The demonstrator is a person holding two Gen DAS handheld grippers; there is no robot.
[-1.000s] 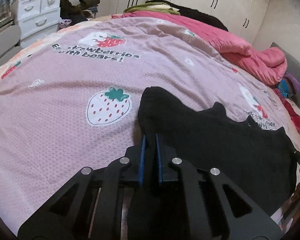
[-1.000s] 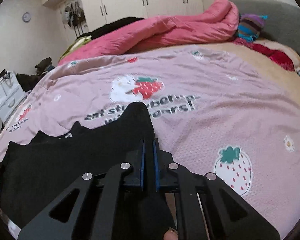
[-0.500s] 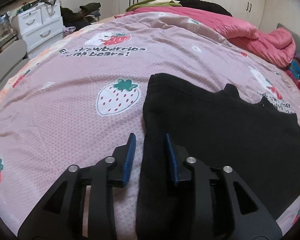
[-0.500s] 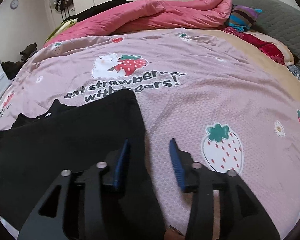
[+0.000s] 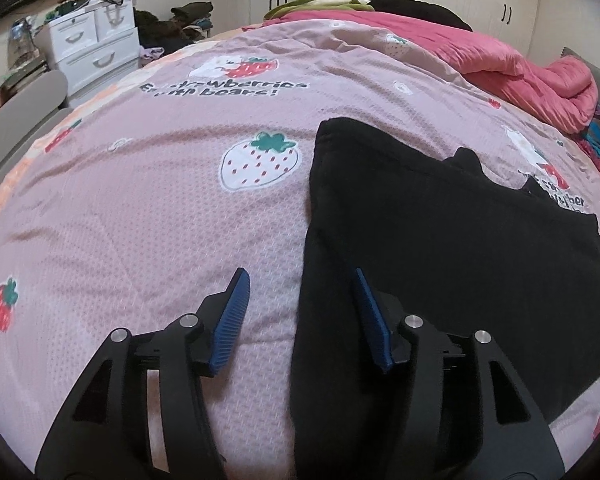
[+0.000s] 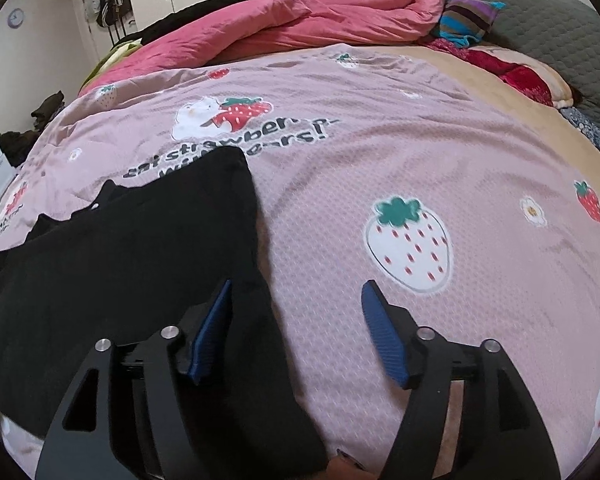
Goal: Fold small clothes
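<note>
A black garment (image 5: 440, 232) lies spread flat on the pink strawberry bedspread (image 5: 140, 200). My left gripper (image 5: 300, 276) is over the garment's left edge with its jaws opening; the edge lies loose between the blue pads (image 5: 230, 320), which do not press on it. In the right wrist view the same black garment (image 6: 132, 248) fills the lower left. My right gripper (image 6: 296, 288) hangs over the garment's right edge, jaws opening, and the cloth's edge lies free beside the left pad (image 6: 210, 336).
A rumpled pink duvet (image 6: 300, 24) is heaped along the far side of the bed, with striped and red cloth (image 6: 468, 20) near a grey headboard (image 6: 548, 20). White drawers (image 5: 92, 48) and a grey chair (image 5: 24, 100) stand off the bed's left side. Wardrobes line the back wall.
Both grippers were shut on the black garment's edges a second ago; both have let go and spread their jaws. The garment now lies flat and both views have drawn back slightly.
</note>
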